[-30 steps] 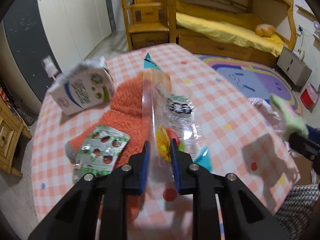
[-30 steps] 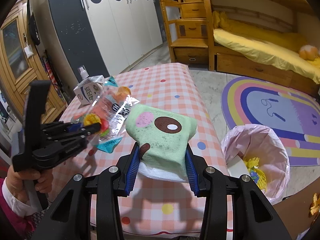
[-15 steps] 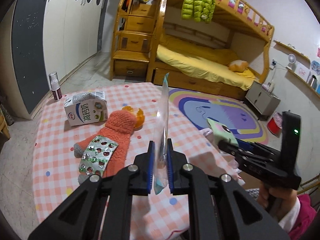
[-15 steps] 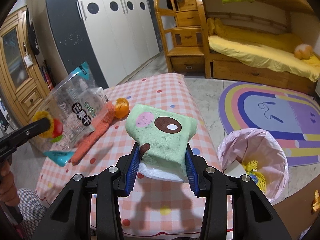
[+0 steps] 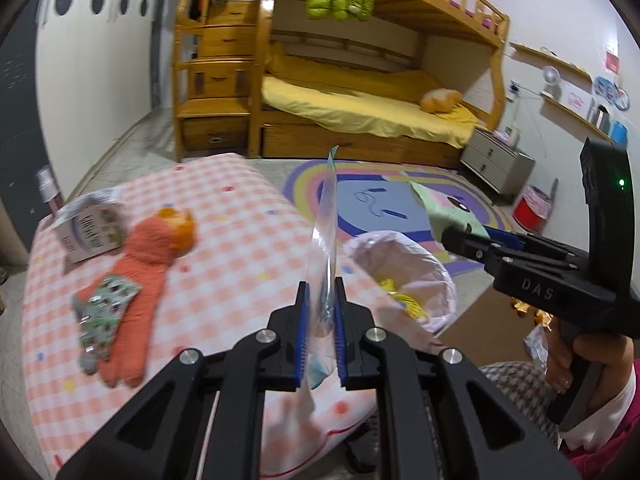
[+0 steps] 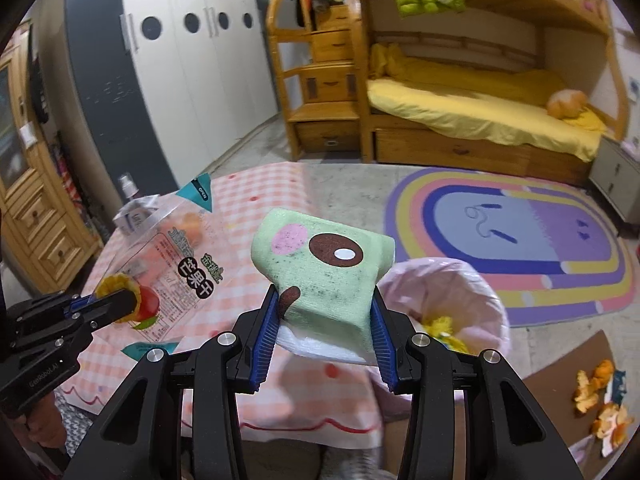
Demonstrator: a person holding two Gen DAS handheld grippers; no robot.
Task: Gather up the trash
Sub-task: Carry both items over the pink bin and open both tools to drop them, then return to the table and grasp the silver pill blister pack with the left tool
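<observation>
Wrapper: my left gripper [image 5: 320,330] is pinched tight on a clear plastic snack bag with teal corners [image 6: 168,256], held on edge above the near right corner of the pink checked tablecloth [image 5: 224,248].
Sponge: my right gripper [image 6: 322,334] is clamped on a pale green sponge cloth with a brown and a pink spot [image 6: 324,268], white underside showing, over the table's right edge.
Bin: the waste bin with a pale pink liner [image 6: 460,280] stands on the floor against that right edge, just ahead of both tools (yellow scraps already lie inside).
Step in hand: I judge this the carry to the bin. I should bring each piece squarely over the mouth before letting go, and lower the bag well in, since light film may drift or cling to a pad.
Left on the table: a small white milk carton [image 5: 88,228] near the far left corner, an orange fuzzy sock [image 5: 136,276], a foil blister pack [image 5: 102,312] lying on it.
Hard to tell: the bag shows only edge-on from my left camera; the bin's depth and base are hidden; orange peel bits [image 6: 600,404] lie on the floor, partly cut off.
</observation>
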